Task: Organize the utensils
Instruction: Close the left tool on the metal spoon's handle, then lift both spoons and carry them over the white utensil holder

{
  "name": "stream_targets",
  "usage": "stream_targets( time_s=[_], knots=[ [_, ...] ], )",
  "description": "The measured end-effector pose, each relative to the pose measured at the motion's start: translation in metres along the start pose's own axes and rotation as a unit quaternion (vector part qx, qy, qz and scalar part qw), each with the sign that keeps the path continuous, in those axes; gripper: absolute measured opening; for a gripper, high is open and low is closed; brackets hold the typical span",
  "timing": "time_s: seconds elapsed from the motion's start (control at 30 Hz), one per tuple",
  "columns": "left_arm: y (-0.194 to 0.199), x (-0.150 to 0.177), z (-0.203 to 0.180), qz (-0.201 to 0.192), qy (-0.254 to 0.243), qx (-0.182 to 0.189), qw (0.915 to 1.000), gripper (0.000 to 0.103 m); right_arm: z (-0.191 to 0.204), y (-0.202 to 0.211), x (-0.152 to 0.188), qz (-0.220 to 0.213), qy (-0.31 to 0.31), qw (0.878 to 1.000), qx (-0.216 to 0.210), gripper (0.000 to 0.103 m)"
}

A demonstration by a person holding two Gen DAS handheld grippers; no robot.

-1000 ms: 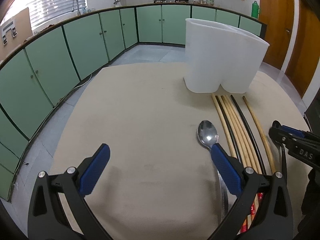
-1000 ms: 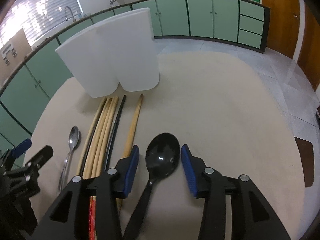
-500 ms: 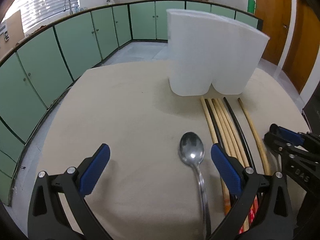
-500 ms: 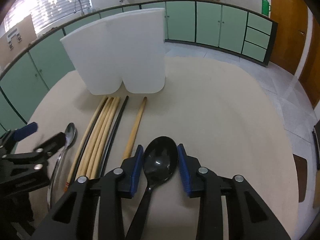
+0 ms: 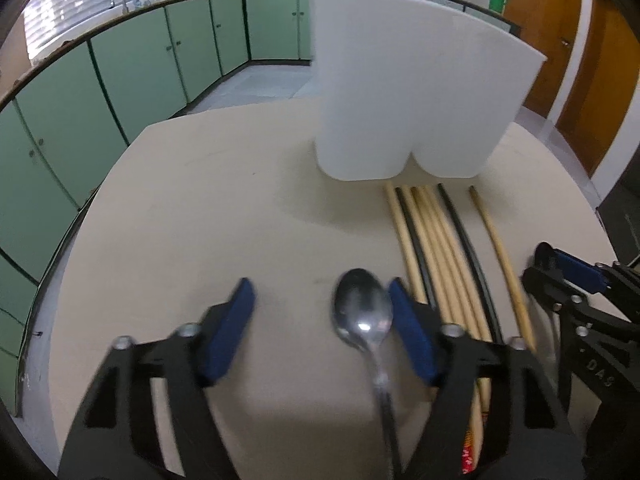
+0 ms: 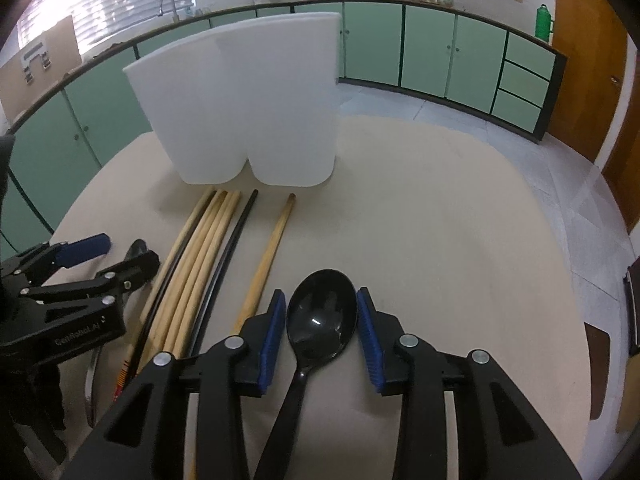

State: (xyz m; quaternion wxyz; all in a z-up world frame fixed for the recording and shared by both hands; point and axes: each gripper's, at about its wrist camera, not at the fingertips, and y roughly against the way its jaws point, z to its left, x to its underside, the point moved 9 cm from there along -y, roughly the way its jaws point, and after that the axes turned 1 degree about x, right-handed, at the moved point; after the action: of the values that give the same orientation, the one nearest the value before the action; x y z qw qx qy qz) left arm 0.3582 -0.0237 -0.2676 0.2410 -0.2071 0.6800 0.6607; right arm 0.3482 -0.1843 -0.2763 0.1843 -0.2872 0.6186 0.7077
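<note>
Your left gripper (image 5: pixel 320 320) brackets the shiny metal spoon (image 5: pixel 363 316), which lies flat on the beige table (image 5: pixel 200 220), bowl up; the jaws stand apart, the right pad just beside the bowl's edge and a wide gap on the other side. Your right gripper (image 6: pixel 322 330) straddles the glossy black plastic spoon (image 6: pixel 322 322), pads parted and close on both sides of its bowl. Between the two spoons lie seven chopsticks (image 6: pixel 212 256): five pale wooden, two black. Beyond their tips stands one white holder (image 6: pixel 248 100) with two compartments.
</note>
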Motion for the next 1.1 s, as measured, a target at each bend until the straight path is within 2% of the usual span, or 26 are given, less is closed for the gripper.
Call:
stream_targets(
  time_s=[0.03, 0.07, 0.1, 0.23, 0.3, 0.4, 0.57, 0.67, 0.97, 1.1],
  knots=[
    [0.001, 0.0, -0.002, -0.001, -0.002, 0.003, 1.0, 0.044, -0.001, 0.0, 0.0, -0.001, -0.004, 1.0, -0.004, 0.034],
    [0.002, 0.0, -0.006, -0.002, -0.004, 0.01, 0.9999, 0.033, -0.001, 0.0, 0.001, -0.002, -0.006, 1.0, -0.009, 0.034],
    [0.003, 0.001, -0.009, -0.002, -0.004, 0.016, 0.9999, 0.028, -0.002, 0.001, 0.002, -0.003, -0.007, 1.0, -0.01, 0.034],
    [0.005, 0.003, -0.011, -0.006, -0.008, 0.019, 0.9998, 0.028, -0.003, 0.008, 0.0, -0.019, -0.011, 1.0, -0.023, 0.034],
    [0.011, 0.004, -0.011, -0.014, -0.001, 0.032, 0.9994, 0.028, -0.005, 0.019, -0.003, -0.042, -0.016, 0.999, -0.029, 0.034],
    [0.033, -0.003, -0.003, -0.066, 0.004, 0.05, 0.9965, 0.028, -0.008, 0.037, -0.009, -0.077, -0.023, 0.996, -0.039, 0.034],
    [0.082, -0.014, 0.001, -0.177, 0.006, 0.062, 0.9822, 0.028, -0.008, 0.076, -0.032, -0.153, -0.027, 0.986, -0.063, 0.034],
    [0.102, -0.025, 0.0, -0.219, 0.003, 0.065, 0.9735, 0.028, -0.009, 0.096, -0.047, -0.189, -0.028, 0.979, -0.071, 0.034],
    [0.141, -0.07, -0.009, -0.283, 0.008, 0.084, 0.9554, 0.028, -0.013, 0.127, -0.11, -0.264, -0.029, 0.96, -0.087, 0.034],
    [0.166, -0.093, -0.015, -0.316, 0.008, 0.088, 0.9446, 0.028, -0.019, 0.134, -0.142, -0.296, -0.033, 0.951, -0.089, 0.034]
  ],
)
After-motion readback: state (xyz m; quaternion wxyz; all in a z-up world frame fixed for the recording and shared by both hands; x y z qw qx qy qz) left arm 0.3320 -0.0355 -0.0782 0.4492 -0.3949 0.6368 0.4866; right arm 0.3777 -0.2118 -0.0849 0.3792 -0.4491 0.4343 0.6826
